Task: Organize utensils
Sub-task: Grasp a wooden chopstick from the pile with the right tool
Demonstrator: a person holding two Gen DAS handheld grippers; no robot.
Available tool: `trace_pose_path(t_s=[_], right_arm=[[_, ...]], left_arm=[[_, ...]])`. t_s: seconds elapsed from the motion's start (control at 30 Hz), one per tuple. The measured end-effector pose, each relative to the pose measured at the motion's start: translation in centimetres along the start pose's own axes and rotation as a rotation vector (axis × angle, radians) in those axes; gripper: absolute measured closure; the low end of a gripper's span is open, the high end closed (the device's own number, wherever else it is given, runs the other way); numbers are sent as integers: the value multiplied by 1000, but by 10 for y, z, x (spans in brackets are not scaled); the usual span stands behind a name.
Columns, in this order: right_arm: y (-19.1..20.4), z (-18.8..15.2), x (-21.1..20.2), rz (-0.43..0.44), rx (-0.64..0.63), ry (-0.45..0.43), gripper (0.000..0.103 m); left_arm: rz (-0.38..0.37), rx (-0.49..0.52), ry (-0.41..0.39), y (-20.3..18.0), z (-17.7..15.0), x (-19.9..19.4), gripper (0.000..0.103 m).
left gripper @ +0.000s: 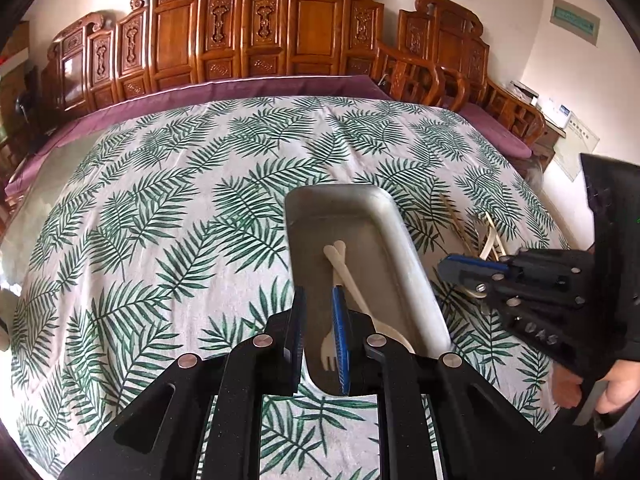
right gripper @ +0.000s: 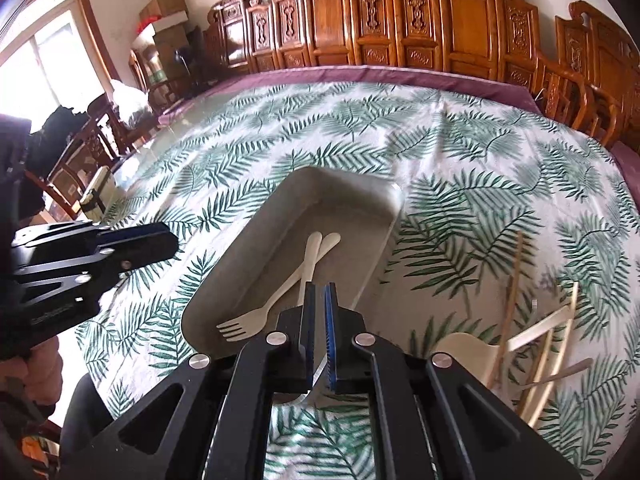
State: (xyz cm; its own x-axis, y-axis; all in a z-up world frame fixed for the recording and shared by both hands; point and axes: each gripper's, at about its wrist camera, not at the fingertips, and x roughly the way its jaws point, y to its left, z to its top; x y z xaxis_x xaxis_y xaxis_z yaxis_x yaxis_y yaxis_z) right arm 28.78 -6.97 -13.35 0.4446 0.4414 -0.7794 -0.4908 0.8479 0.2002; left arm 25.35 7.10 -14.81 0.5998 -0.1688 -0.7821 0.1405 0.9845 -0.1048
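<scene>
A grey metal tray [left gripper: 400, 240] [right gripper: 248, 232] lies lengthwise on the leaf-print cloth. Inside it a pale fork [left gripper: 326, 354] [right gripper: 248, 320] and a second pale utensil [left gripper: 352, 276] [right gripper: 324, 244] cross at their handles. My left gripper [left gripper: 318, 292] [right gripper: 172, 240] hovers by the tray's left side, its pads a narrow gap apart with nothing between them. My right gripper [right gripper: 320, 286] [left gripper: 442, 270] is shut above the tray's near right part, and nothing sticks out past its tips. More pale utensils and thin sticks [right gripper: 540, 332] [left gripper: 490, 236] lie in a loose pile right of the tray.
A broad cream piece [right gripper: 460, 348] lies between the tray and the pile. Carved wooden chairs [left gripper: 304, 28] ring the far edge of the table. A person's hand [left gripper: 612, 392] holds the right gripper. A window and stacked boxes [right gripper: 164, 12] are at the far left.
</scene>
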Motion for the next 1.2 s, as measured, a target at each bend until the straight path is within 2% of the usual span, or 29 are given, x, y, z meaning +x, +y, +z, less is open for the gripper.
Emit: trace_pose_path(t_s=[0.23,0.33,0.43,0.57,0.63,0.77,0.97,1.2], right_arm=[[-47,-14,-34,-80,26,-33,96],[-70,-24,-42,-124,38,-28,87],[-95,-36,-42,-155,63,-6,87],[-115,-48,-33,-157,96,21,87],[-121,-52,-24,-152,109,35,87],[-125,-54,-5,-138,122,56,87],[-125,-42,14,-139,104,55,87],[-136,-26,35,-150,119,107,87]], left_arm=[[-27,18,3,-22,-2,4,91],[-38,26,2,-31,-3,6,91],[-54,37,1,-44,-4,9,91],[-73,50,-5,-58,-4,12,81],[-81,55,-4,-65,-5,15,80],[-93,65,3,-78,-8,21,63],[-100,87,13,-92,-13,27,62],[-103,87,18,-98,-12,33,62]])
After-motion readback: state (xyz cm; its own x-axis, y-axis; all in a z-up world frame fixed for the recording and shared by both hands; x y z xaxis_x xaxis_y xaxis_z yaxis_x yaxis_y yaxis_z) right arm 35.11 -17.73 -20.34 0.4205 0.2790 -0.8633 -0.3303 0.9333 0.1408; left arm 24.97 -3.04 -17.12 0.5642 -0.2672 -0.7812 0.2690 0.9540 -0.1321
